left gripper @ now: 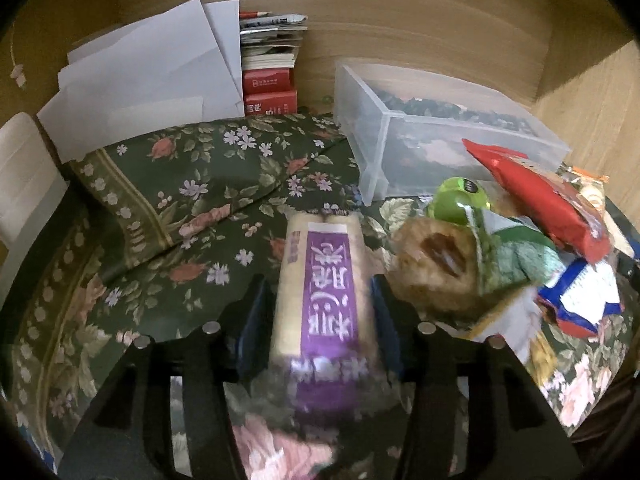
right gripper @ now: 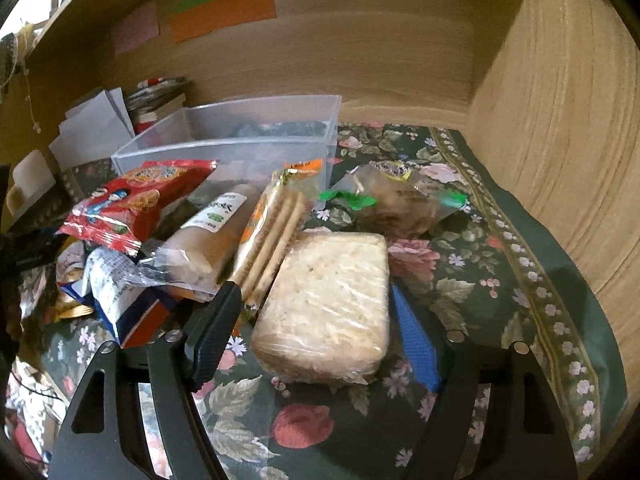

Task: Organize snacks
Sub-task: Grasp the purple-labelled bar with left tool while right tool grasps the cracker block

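My left gripper (left gripper: 320, 292) is shut on a long cream snack pack with a purple label (left gripper: 324, 292), held above the floral cloth. My right gripper (right gripper: 316, 308) has its jaws around a wrapped pale rice-cake block (right gripper: 328, 308); the fingers sit close on both sides, and the block rests on the cloth. A clear plastic bin (left gripper: 432, 136) stands at the back; it also shows in the right wrist view (right gripper: 240, 148). A pile of snacks lies near it: a red bag (right gripper: 136, 200), a cracker pack (right gripper: 272, 232), a green-lidded cup (left gripper: 460, 196).
A green floral cloth (left gripper: 180, 200) covers the table. White papers (left gripper: 152, 76) and stacked books (left gripper: 272, 68) lean on the wooden back wall. A wooden side wall (right gripper: 560, 140) rises at the right. A clear-wrapped pastry (right gripper: 400, 204) lies behind the block.
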Motion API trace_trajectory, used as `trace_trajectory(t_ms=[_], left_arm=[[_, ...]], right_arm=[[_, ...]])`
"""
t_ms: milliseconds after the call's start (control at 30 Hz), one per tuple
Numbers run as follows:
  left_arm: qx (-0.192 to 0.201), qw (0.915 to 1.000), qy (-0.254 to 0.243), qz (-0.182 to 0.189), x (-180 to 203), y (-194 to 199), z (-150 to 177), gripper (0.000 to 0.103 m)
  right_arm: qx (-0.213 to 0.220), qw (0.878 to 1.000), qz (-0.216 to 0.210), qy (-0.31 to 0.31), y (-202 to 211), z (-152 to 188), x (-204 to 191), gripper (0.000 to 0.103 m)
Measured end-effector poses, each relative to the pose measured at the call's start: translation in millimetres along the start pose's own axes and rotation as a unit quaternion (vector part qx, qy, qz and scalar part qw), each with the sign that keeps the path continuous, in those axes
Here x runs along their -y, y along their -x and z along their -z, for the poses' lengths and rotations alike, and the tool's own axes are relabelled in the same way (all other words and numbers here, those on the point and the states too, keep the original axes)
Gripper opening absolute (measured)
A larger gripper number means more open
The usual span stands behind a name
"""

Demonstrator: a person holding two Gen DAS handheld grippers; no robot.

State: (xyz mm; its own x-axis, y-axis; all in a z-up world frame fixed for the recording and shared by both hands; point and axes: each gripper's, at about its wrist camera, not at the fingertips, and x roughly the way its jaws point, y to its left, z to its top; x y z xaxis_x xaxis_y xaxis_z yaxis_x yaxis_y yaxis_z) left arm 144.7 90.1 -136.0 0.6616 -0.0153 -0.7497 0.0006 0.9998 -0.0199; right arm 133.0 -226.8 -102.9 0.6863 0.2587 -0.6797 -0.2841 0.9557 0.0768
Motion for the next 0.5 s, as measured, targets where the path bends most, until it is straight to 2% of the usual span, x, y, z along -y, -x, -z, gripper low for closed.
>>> trace_trajectory(t_ms=[67, 100, 133, 233, 300, 500], left_arm=[[0.0, 1.0, -0.006, -0.001, 0.7, -4.0, -2.6, 0.054], [0.001, 1.0, -0.009, -0.001, 1.9, -5.6, -3.7, 0.054], [0.002, 0.9999, -0.011, -0.002, 2.5, -7.6, -5.0, 0.054], [0.004, 0.9999, -0.012, -0.002, 2.8, -11.0, -6.6, 0.054], [0.006, 0.9999, -0.012, 0.0, 3.0, -11.5, -7.1, 0.045], [0.008, 0.9999, -0.01, 0.0, 4.1, -7.5, -5.9, 0.045]], right_arm=[[-0.005, 1.0, 0.001, -0.003, -3.7, 1.1, 1.2, 0.069], [-0.008, 1.0, 0.001, -0.004, -5.7, 1.7, 2.6, 0.062], [-0.01, 1.0, 0.003, -0.006, -6.2, 2.2, 3.3, 0.058], [-0.003, 1.0, 0.002, -0.016, -4.0, 3.7, 7.3, 0.055], [0.002, 1.0, 0.005, -0.019, -2.0, 4.4, 8.2, 0.053], [0.014, 0.999, 0.021, -0.022, 5.5, 5.4, 10.6, 0.052]])
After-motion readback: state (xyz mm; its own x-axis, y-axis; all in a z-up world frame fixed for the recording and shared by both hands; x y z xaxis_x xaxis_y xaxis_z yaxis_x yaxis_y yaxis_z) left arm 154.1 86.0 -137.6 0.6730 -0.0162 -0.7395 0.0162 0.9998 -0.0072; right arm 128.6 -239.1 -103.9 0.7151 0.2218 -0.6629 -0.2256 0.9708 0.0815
